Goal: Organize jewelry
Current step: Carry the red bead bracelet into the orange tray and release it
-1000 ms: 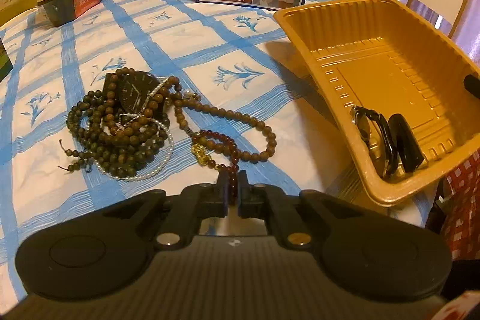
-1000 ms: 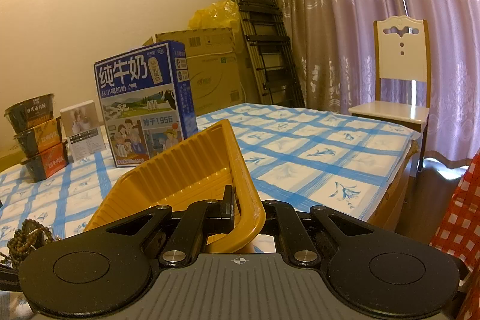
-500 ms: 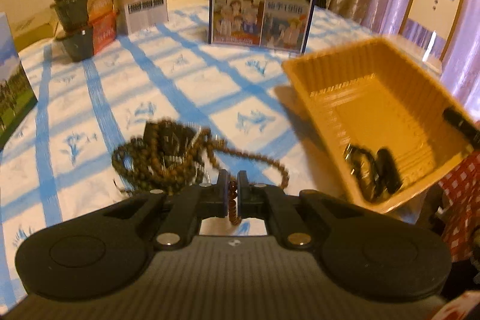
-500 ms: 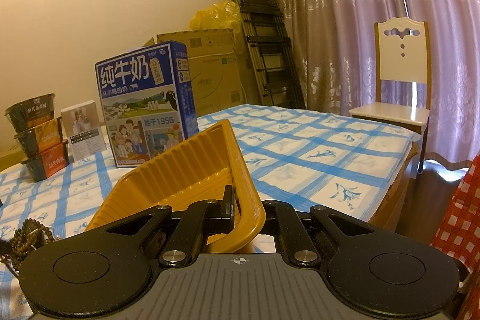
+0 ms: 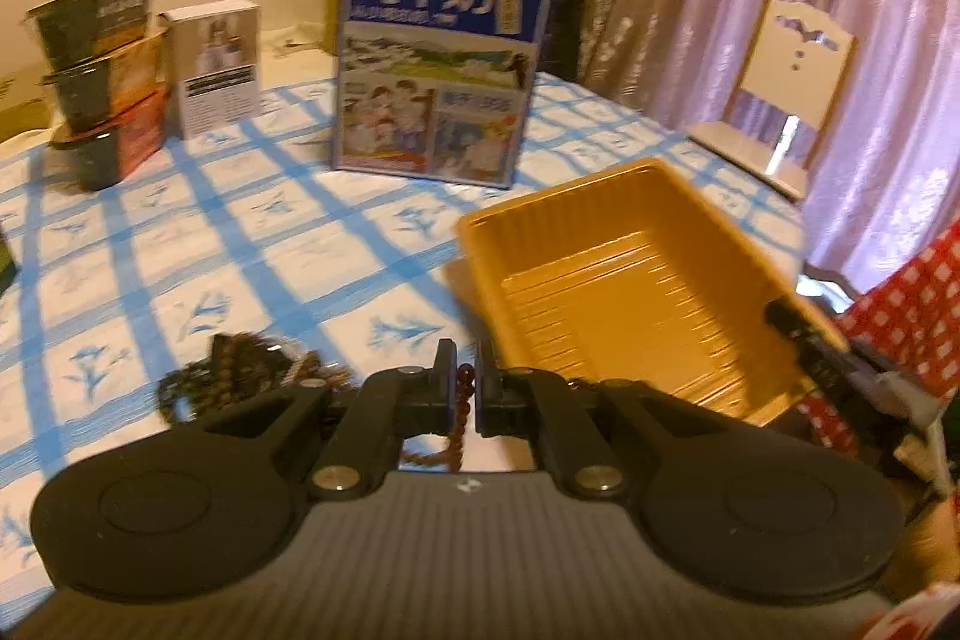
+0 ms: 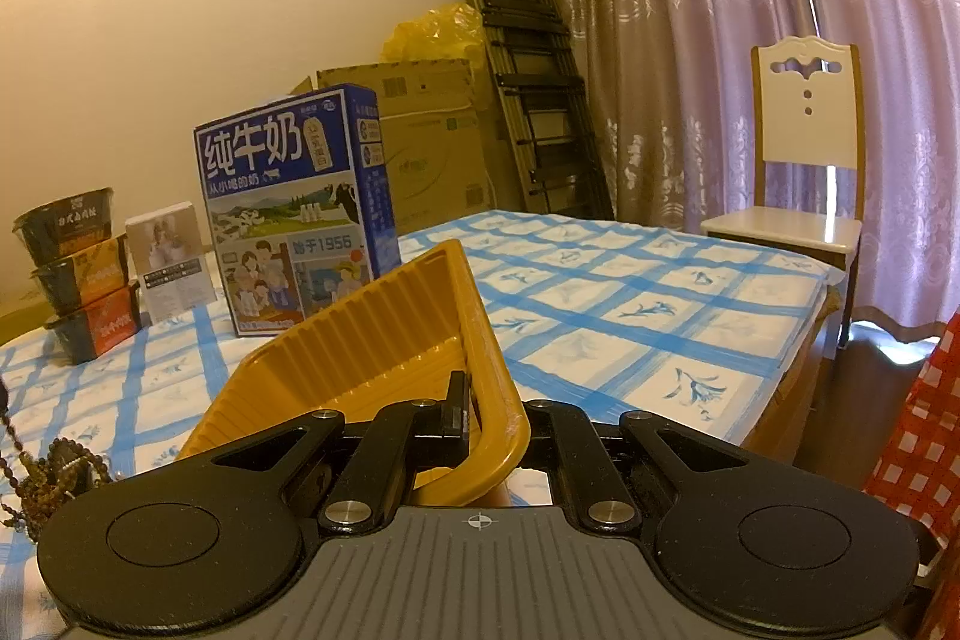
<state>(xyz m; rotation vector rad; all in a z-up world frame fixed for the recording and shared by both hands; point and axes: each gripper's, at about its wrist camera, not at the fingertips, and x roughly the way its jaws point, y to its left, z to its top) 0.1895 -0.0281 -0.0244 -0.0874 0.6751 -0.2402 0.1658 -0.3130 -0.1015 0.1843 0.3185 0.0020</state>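
Observation:
My left gripper (image 5: 466, 370) is shut on a strand of dark red-brown beads (image 5: 433, 457), which hangs in a loop below the fingers, above the table. A tangled pile of brown bead strings (image 5: 240, 376) lies on the blue-checked cloth to the left; the right wrist view shows the pile (image 6: 54, 466) at the far left. The yellow plastic tray (image 5: 600, 292) sits tilted to the right. My right gripper (image 6: 489, 409) is shut on the tray (image 6: 372, 334) at its near rim, and its black finger (image 5: 798, 334) shows at the tray's right edge. The tray's near floor is hidden.
A blue milk carton (image 5: 438, 64) stands behind the tray, with stacked noodle bowls (image 5: 102, 82) and a small white box (image 5: 219, 70) at the back left. A white chair (image 6: 804, 148) and a folded ladder (image 6: 528, 70) stand beyond the table. Red-checked cloth (image 5: 900, 316) is at the right.
My left gripper has risen from the table with the bead strand pinched in it, pulling it away from the pile. The right gripper and the tray have stayed put.

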